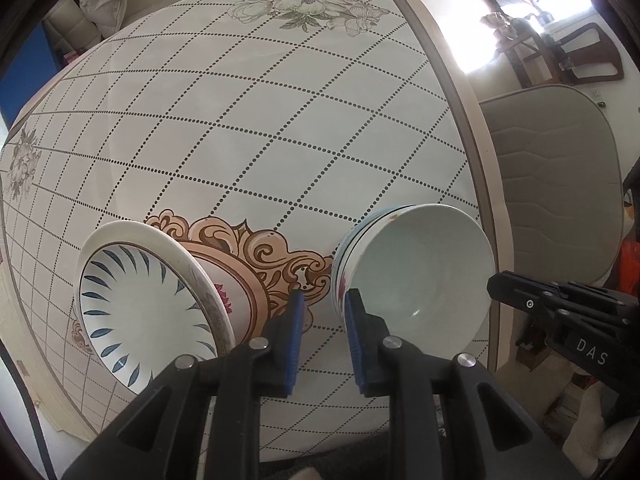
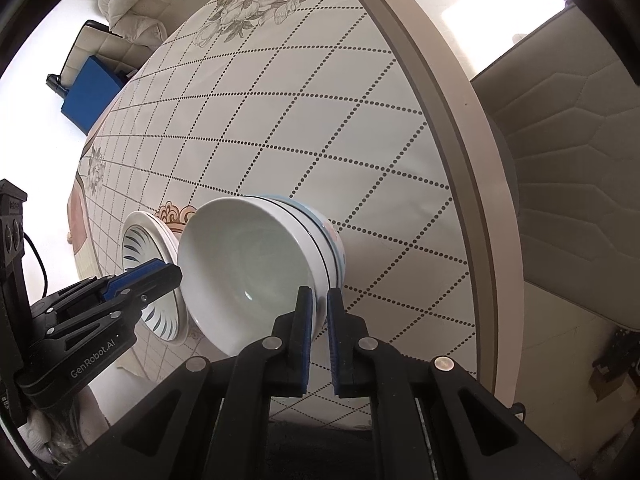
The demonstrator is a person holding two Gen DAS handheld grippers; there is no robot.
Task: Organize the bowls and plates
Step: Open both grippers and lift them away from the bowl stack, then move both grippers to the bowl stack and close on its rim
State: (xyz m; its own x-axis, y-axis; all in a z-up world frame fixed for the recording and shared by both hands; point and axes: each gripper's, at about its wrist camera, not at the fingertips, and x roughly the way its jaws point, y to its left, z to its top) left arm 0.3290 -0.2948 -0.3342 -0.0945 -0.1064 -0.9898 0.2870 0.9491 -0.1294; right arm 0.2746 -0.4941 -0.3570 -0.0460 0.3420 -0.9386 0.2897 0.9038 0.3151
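A: Why is the blue-petalled plate [image 1: 146,312] seen at lower left of the left wrist view, apart from the stacked bowls [image 1: 416,280]?

B: Plates and bowls are being kept in separate piles on the tabletop [image 1: 280,120]. The left gripper [image 1: 322,336] is held narrowly parted, gripping nothing.

A: And at the lower centre of the right wrist view?

B: The top bowl's rim [image 2: 318,312] is pinched by the right gripper [image 2: 319,336], probably to steady the stack.

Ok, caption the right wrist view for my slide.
Right gripper clamps the rim of the top white ceramic bowl in a nested stack on the patterned round table.
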